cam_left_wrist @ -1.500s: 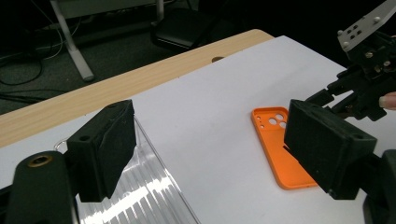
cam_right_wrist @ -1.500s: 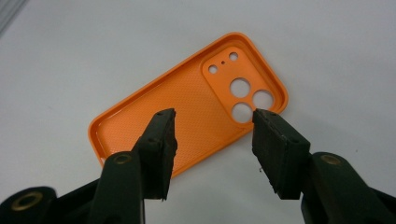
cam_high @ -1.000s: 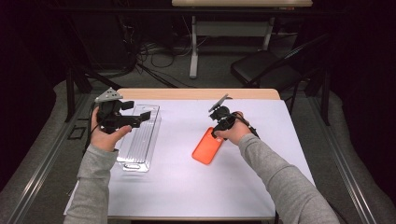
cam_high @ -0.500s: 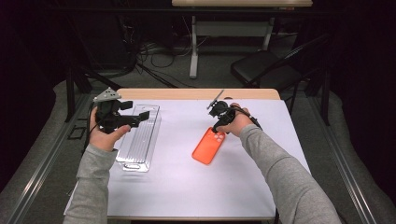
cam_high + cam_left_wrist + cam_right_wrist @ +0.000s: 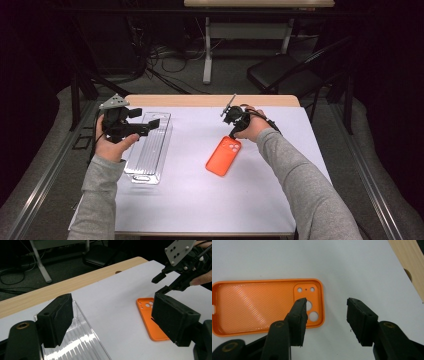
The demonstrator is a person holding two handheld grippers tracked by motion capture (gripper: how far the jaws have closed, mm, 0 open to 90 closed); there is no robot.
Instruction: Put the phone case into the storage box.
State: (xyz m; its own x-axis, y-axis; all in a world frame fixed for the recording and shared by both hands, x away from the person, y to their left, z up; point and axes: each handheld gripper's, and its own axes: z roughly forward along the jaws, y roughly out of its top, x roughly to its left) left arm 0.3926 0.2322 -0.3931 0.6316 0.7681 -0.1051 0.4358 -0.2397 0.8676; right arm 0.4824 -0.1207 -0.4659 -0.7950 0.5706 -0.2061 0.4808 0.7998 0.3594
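Two grippers: both held above the white table top (image 5: pixel 200 200), well apart.
Right gripper (image 5: pixel 325 315): jaws spread wide, gripping nothing, poised just over the camera-hole end of the orange phone case (image 5: pixel 262 305).
Phone case: lying flat, inside up, mid-table, right of the clear tray (image 5: pixel 150 150).
Left gripper (image 5: pixel 110 322): jaws wide apart, empty, hovering above the tray's far end.

orange phone case (image 5: pixel 223 155) lying open-side up
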